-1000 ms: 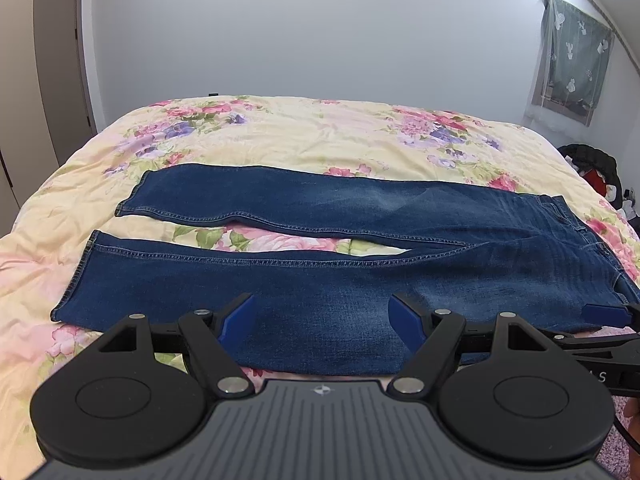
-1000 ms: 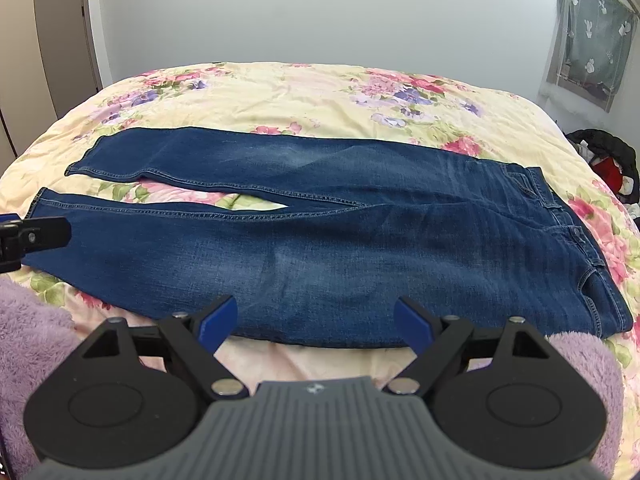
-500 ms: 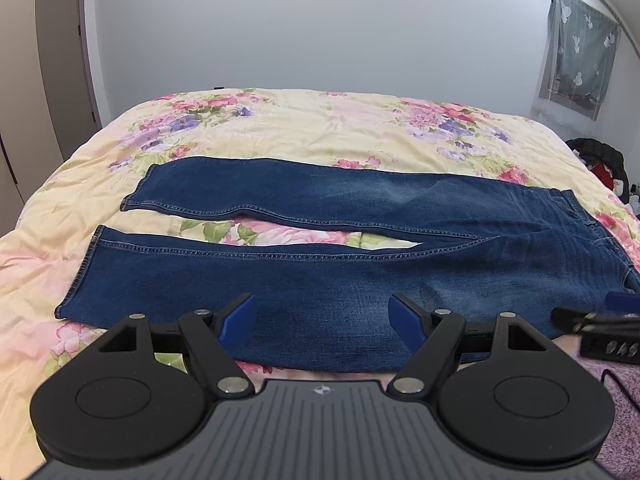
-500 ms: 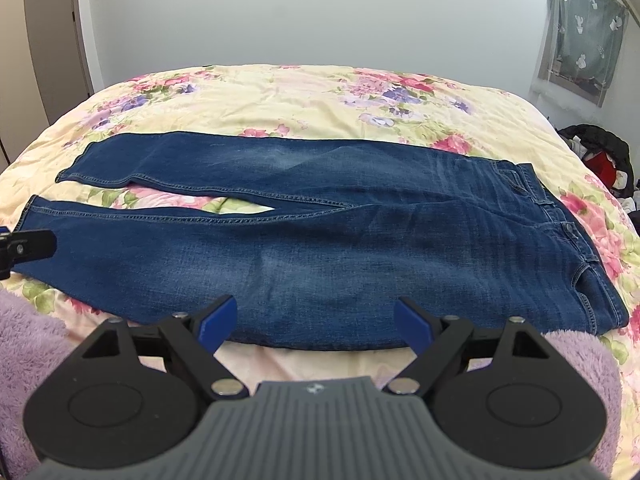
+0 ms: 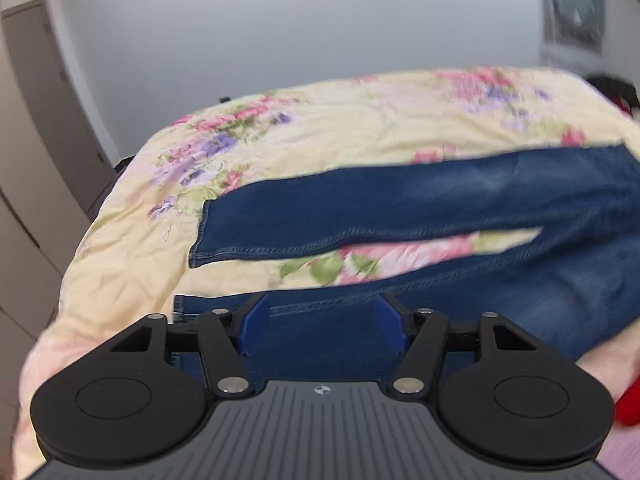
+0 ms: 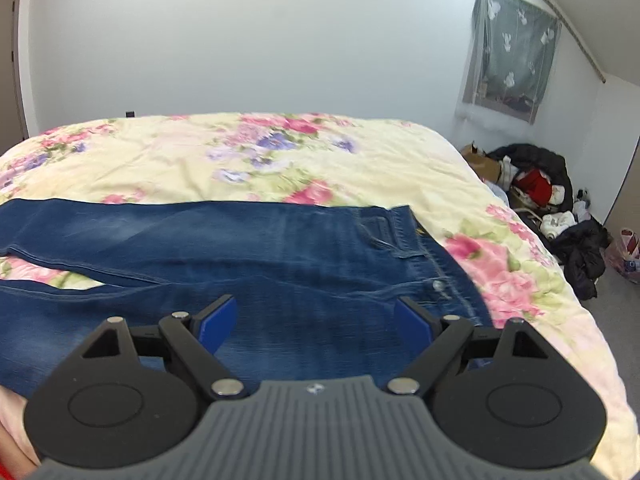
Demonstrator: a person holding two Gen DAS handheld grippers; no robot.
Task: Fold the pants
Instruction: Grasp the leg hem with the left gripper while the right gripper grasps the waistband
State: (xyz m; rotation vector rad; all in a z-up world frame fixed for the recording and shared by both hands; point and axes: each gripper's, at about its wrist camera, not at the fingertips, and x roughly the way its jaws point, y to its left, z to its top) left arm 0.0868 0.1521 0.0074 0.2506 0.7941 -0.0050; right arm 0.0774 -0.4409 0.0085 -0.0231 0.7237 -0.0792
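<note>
While the jeans (image 5: 460,208) are laid out flat across the near half of the bed (image 5: 360,128), both grippers sit right over their near edge. The pants run lengthwise along the bed's front edge, legs pointing to the left side, waistband toward the right side, with a sliver of floral bedspread showing between the two legs. The left gripper (image 5: 320,320) is down at the cuff end of the nearer leg, its blue fingers (image 5: 252,320) parted with denim showing between them; its jaws have just been closing in a bit, but they aren't pinching the fabric as far as I can see. The right gripper (image 6: 316,320) is over the hip part by the waistband (image 6: 436,268), jaws spread wide and holding nothing, just denim underneath. Off the bed's right side there's a pile of clothes (image 6: 552,208) on the floor, and a greenish curtain (image 6: 512,48) hangs on the wall above it. Left view is pretty blurry.
</note>
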